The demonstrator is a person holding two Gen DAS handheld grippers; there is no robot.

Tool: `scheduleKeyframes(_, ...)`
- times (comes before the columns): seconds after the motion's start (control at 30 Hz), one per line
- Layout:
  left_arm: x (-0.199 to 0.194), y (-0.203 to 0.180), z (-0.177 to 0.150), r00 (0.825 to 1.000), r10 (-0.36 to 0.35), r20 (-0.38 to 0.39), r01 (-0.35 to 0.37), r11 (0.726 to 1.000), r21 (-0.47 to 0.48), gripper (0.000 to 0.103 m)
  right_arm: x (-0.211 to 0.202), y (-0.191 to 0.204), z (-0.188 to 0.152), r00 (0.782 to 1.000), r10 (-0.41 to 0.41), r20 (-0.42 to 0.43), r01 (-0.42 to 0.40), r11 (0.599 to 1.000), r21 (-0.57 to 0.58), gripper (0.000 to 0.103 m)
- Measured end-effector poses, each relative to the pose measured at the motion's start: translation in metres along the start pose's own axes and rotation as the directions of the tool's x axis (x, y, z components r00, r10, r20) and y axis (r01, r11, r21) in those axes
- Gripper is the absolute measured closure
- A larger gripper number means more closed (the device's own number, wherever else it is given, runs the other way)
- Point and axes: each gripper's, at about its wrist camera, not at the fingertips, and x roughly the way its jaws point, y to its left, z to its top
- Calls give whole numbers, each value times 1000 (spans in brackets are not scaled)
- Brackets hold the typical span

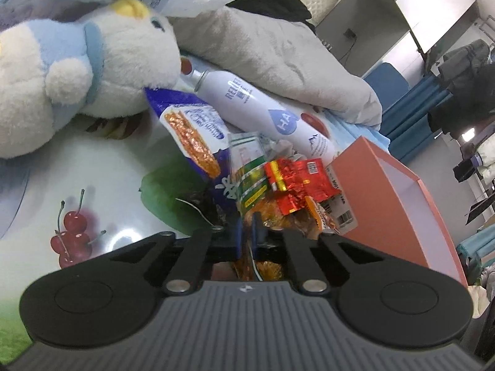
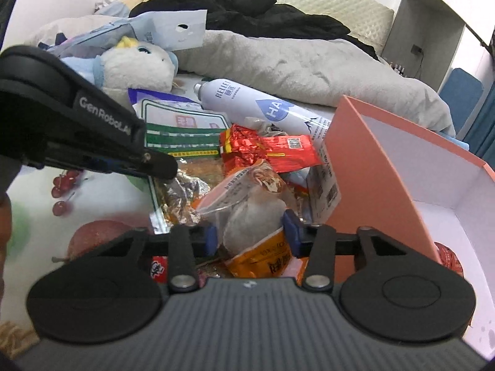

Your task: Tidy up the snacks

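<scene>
A heap of snack packets lies on a fruit-printed cloth (image 1: 92, 185) beside an open pink box (image 1: 386, 191) (image 2: 371, 170). My left gripper (image 1: 247, 235) is shut on the near edge of a green-striped packet (image 1: 249, 179) (image 2: 182, 130) with brown contents; in the right wrist view it (image 2: 164, 167) reaches in from the left. My right gripper (image 2: 250, 236) has its blue pads pressed on both sides of an orange-and-clear packet (image 2: 253, 213) holding a pale bun. A red foil packet (image 1: 294, 182) (image 2: 269, 148) and a purple packet (image 1: 191, 130) lie in the heap.
A white spray bottle (image 1: 263, 105) (image 2: 253, 105) lies behind the snacks. A blue-and-white plush toy (image 1: 77, 61) (image 2: 136, 65) sits at the left, a grey blanket (image 2: 309, 65) and black clothes (image 2: 247, 9) behind. The pink box's white inside holds a red item (image 2: 448, 256).
</scene>
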Motion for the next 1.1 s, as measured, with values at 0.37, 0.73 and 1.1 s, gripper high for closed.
scheduleKeyframes(0.37,-45,-9,-7,998,-17,62,19,1000,-20,102,-35,-4,1,999,-5,42,6,1000,-22,74)
scheduleKeyframes(0.73,-111,0,-35,996,3,84,3,997,-74,102,-83,11,-13,997,45,60,-38,994,-104,75)
scheduleKeyframes(1.1,-163,14,-82,999,6,37,0,987,-161,102,-108,21,-51,995,100,7,-98,981,-170,75)
